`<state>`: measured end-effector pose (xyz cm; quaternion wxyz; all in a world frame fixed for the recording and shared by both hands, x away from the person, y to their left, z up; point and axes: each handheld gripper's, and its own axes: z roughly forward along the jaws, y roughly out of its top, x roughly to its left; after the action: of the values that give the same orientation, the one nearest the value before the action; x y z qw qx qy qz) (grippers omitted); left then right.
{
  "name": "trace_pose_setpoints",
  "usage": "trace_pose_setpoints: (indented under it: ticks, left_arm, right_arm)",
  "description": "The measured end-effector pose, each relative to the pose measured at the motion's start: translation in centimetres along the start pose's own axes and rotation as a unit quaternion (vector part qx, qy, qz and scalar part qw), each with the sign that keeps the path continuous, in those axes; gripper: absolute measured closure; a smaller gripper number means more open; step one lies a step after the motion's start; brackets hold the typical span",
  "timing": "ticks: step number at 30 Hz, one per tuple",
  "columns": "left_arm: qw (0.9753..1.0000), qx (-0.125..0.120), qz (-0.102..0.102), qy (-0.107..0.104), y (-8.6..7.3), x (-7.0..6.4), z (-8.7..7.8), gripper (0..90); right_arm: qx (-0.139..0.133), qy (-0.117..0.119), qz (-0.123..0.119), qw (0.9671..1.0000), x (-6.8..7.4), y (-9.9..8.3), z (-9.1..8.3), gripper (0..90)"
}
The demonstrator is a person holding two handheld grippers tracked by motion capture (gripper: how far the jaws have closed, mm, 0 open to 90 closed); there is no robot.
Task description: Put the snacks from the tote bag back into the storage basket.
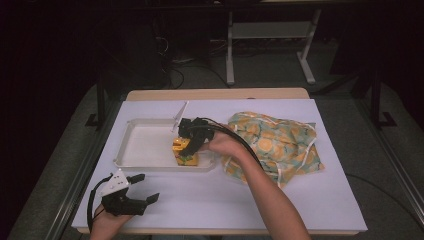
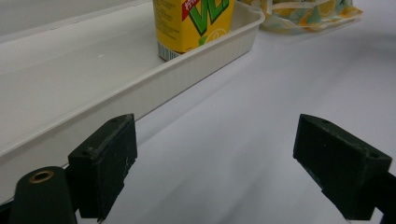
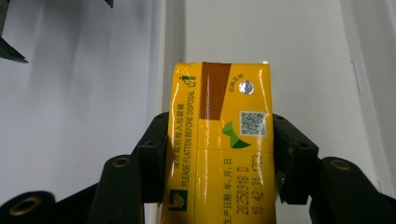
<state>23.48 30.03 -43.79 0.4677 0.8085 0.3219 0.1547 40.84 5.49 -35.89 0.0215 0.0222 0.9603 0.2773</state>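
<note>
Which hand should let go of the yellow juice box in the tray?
The right gripper: its fingers already clamp the juice box over the white tray. The left gripper sits open on the table, apart.

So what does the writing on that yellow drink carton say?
On the carton, top face, held in the right gripper:
"PLEASE FLATTEN BEFORE DISPOSAL"
"20250918 D"
A second stamped line, a QR code and the Chinese print: too small or blurred to read.
Carton front, left gripper view: big green letters, cut off.

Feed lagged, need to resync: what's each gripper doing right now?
Left gripper: open, holding nothing, on the table.
Right gripper: shut on the yellow drink carton in the white tray.
</note>
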Motion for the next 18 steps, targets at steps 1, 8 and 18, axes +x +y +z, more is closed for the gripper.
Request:
trace_pose_setpoints:
  ticks: [1,8,18]
  left_arm:
    - [1.0000,0.000,-0.001,0.000,0.01,0.00,0.01,13.3]
    - [1.0000,-0.001,0.001,0.000,0.00,-0.05,0.08,13.3]
    - [1.0000,-0.001,-0.002,-0.001,-0.01,-0.10,0.08,13.2]
  right_arm:
    - [-0.001,0.000,0.000,1.0000,0.01,0.00,-0.01,46.4]
    - [-0.006,0.001,0.002,1.0000,-0.01,0.00,-0.16,45.9]
    - [-0.012,0.002,0.004,0.9999,0.01,-0.04,-0.42,44.5]
